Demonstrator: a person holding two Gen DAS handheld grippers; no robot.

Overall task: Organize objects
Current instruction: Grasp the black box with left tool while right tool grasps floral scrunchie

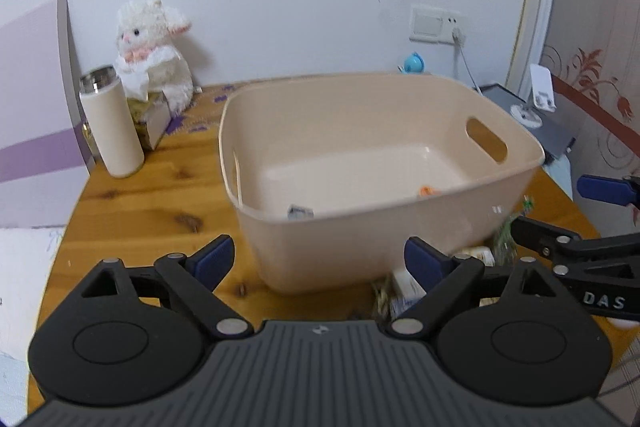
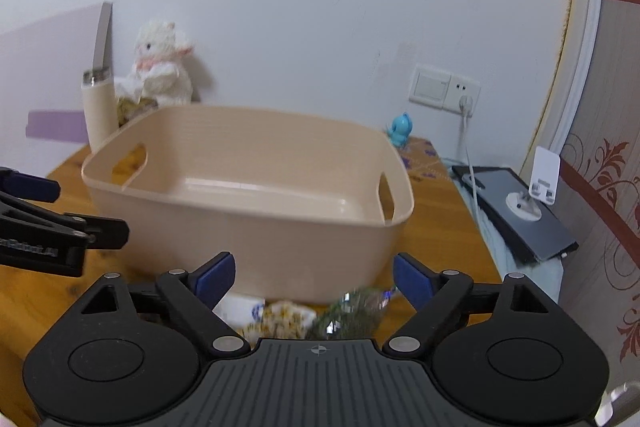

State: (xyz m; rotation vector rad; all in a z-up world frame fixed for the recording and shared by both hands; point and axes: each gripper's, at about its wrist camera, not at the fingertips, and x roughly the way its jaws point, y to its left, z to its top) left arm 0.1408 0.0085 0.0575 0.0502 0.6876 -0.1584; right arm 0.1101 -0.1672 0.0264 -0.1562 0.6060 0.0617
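hidden: blurred packets (image 2: 320,315) lay half-covered under right gripper (image 2: 314,277) | look: beige bin (image 1: 360,163) ahead; nearly bare | tongs: left gripper (image 1: 320,261) and right both spread apart; empty

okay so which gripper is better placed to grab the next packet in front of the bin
Right, probably. The right gripper is open directly above the packets before the bin; the left gripper is open too, facing the bin wall.
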